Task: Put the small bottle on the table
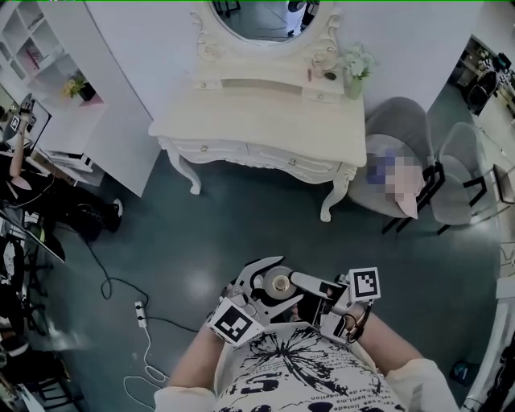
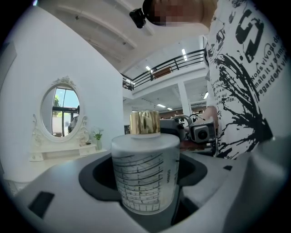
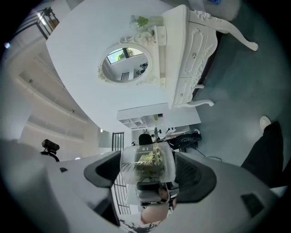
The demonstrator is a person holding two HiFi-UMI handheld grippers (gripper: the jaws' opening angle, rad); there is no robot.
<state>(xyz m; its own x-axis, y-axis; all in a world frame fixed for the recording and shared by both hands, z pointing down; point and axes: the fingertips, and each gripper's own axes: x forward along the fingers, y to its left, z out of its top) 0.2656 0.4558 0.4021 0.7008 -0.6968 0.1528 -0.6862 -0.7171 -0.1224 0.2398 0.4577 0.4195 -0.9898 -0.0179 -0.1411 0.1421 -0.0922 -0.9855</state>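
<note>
A small frosted bottle point(image 1: 279, 283) with a gold cap stands upright between my two grippers, close to my body. My left gripper point(image 1: 259, 283) is shut on the bottle point(image 2: 145, 173), with its jaws point(image 2: 145, 191) pressing both sides of it. From the right, my right gripper point(image 1: 299, 282) reaches in. The bottle point(image 3: 147, 164) fills the gap between its jaws point(image 3: 148, 177), which look shut on it. The white dressing table point(image 1: 265, 121) stands across the floor ahead of me, with its top bare in the middle. It also shows small at the left point(image 2: 59, 154) and turned sideways point(image 3: 182, 54).
An oval mirror point(image 1: 265, 20) and a small plant vase point(image 1: 356, 68) stand at the table's back. Two grey chairs point(image 1: 402, 129) sit to its right and a white shelf unit point(image 1: 48, 64) to its left. A power strip with a cable point(image 1: 141, 314) lies on the floor.
</note>
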